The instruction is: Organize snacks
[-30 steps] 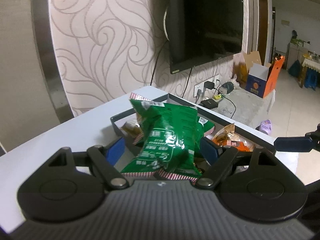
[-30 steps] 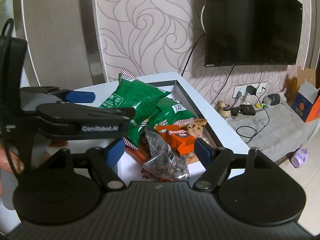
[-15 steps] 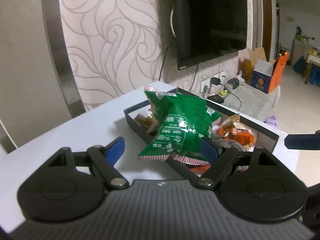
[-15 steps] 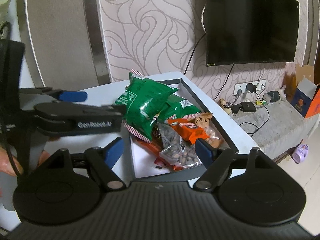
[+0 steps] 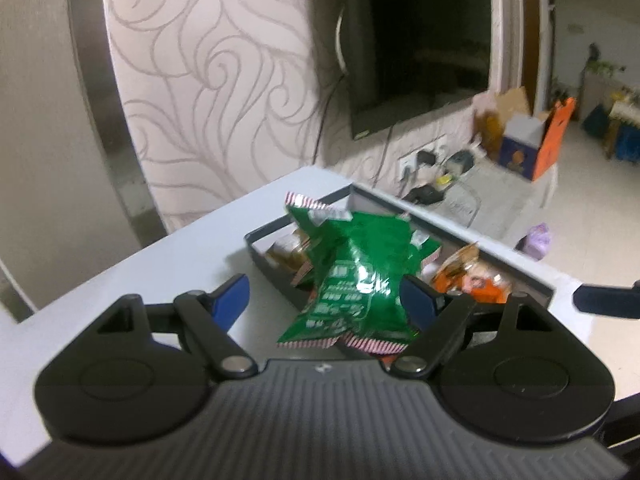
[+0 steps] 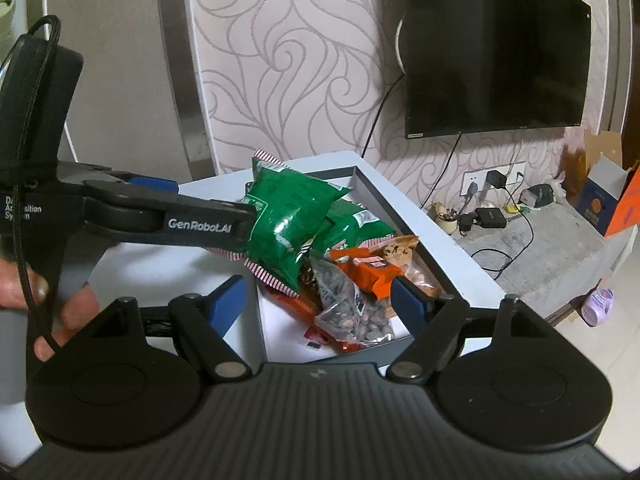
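A dark rectangular tray (image 5: pixel 520 276) (image 6: pixel 372 188) on the white table holds several snack packs. A green snack bag (image 5: pixel 356 280) (image 6: pixel 288 216) lies tilted on top, hanging over the tray's near left edge. My left gripper (image 5: pixel 324 300) stands wide open in front of that bag; in the right wrist view its right finger (image 6: pixel 192 224) lies alongside the bag, and I cannot tell whether it touches. An orange pack (image 6: pixel 372 268), a clear bag of dark seeds (image 6: pixel 348 308) and a second green bag (image 6: pixel 356 220) lie in the tray. My right gripper (image 6: pixel 316 300) is open and empty over the tray's near end.
The white table (image 5: pixel 172 256) ends at a patterned wall with a black TV (image 6: pixel 496 52). To the right the table drops to a low ledge with chargers and cables (image 6: pixel 492 216). Cardboard boxes (image 5: pixel 532 140) stand on the floor beyond.
Both grippers have pulled back from the tray. The green bag has slid toward the tray's near left edge. The left jaws stay wide open.
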The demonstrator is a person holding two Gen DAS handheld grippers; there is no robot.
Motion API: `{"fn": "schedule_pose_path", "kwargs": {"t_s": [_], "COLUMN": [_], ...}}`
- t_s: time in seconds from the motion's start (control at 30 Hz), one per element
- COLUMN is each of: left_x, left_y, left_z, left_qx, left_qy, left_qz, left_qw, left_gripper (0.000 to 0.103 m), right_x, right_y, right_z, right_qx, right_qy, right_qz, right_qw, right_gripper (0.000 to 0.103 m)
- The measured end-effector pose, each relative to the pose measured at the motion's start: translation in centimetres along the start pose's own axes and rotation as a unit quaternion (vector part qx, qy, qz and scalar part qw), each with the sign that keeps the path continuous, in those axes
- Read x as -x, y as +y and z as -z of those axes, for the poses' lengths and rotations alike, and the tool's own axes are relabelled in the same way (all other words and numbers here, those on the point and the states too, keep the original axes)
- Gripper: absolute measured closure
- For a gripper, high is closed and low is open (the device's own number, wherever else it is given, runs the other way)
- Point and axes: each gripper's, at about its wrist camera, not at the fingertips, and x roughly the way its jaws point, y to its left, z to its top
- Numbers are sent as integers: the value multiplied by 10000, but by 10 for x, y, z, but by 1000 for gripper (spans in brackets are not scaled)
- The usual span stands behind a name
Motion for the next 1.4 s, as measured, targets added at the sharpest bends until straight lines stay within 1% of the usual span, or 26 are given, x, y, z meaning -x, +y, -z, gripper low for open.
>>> {"fn": "schedule_pose_path", "kwargs": {"t_s": [0.1, 0.2, 0.27, 0.3, 0.37, 0.5, 0.57, 0.63, 0.77, 0.9, 1.0, 1.07, 1.13, 1.3, 1.4], "left_x": [7, 20, 31, 37, 49, 69, 81, 92, 113, 131, 140, 145, 147, 150, 150], "left_y": [6, 5, 2, 1, 0, 2, 6, 11, 26, 39, 44, 43, 38, 30, 28], "left_z": [-1, 1, 7, 11, 20, 35, 43, 49, 57, 58, 57, 58, 59, 64, 65], "left_qx": [117, -25, -219, -328, -479, -445, -360, -311, -161, 134, 235, 205, 62, 57, 105], "left_qy": [-88, -265, -405, -459, -461, -348, -392, -432, -515, -638, -675, -741, -816, -827, -780], "left_qz": [256, 377, 279, 227, 261, 284, 291, 201, 167, -23, -177, -258, -386, -672, -681], "left_qw": [9996, 9989, 9985, 9982, 9974, 9980, 9982, 9984, 9984, 9979, 9973, 9967, 9959, 9943, 9946], "left_gripper": [19, 19, 15, 15, 15, 15, 15, 15, 15, 15, 15, 15, 15, 15, 15], "right_x": [5, 12, 17, 19, 22, 39, 50, 60, 73, 79, 84, 88, 90, 88, 90], "right_y": [0, 8, 18, 23, 36, 60, 70, 77, 89, 105, 112, 114, 114, 109, 105], "right_z": [-1, 0, 1, 2, 7, 24, 34, 42, 52, 48, 44, 42, 42, 43, 43], "right_qx": [-48, -54, -45, -36, -22, -55, -66, -137, -231, -86, 81, 135, 150, 208, 196], "right_qy": [3, -21, -49, -56, -19, 169, 246, 302, 325, 233, 122, 45, -33, -7, -12], "right_qz": [21, 36, 44, 51, 88, 221, 320, 379, 346, 138, -58, -151, -238, -355, -395], "right_qw": [10000, 10000, 10000, 10000, 10000, 9996, 9992, 9987, 9986, 9996, 9999, 9998, 9996, 9992, 9990], "right_gripper": [21, 20, 20, 20, 20, 20, 20, 20, 20, 20, 19, 15, 14, 14, 14]}}
